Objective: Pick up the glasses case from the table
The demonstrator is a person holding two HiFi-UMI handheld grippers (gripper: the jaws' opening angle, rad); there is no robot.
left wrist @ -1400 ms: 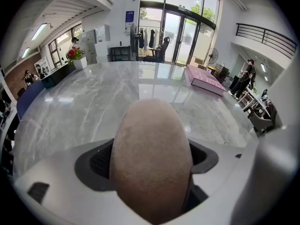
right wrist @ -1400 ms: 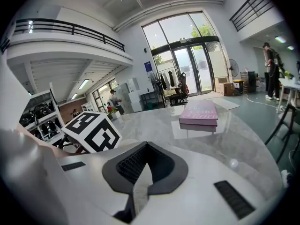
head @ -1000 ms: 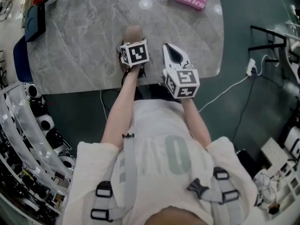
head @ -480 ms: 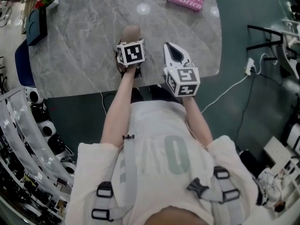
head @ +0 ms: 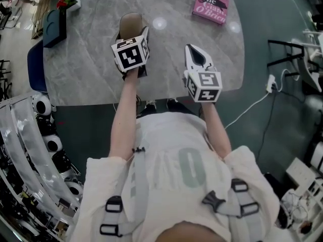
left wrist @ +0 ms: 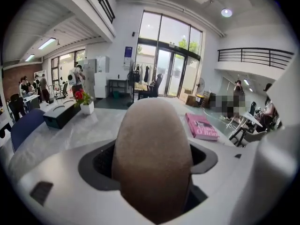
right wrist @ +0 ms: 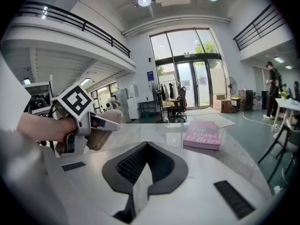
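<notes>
Glasses case: tan, rounded, matte, clamped in the left gripper above the grey table. Right gripper shut, empty. Since half a second ago, the case has risen and moved farther out. Pink book beyond.

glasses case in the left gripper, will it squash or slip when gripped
The glasses case looks undented with the left gripper shut on it, so it is probably a stiff shell. Its matte, finely grained surface should resist slipping. Its domed, oval form might roll if set down.
</notes>
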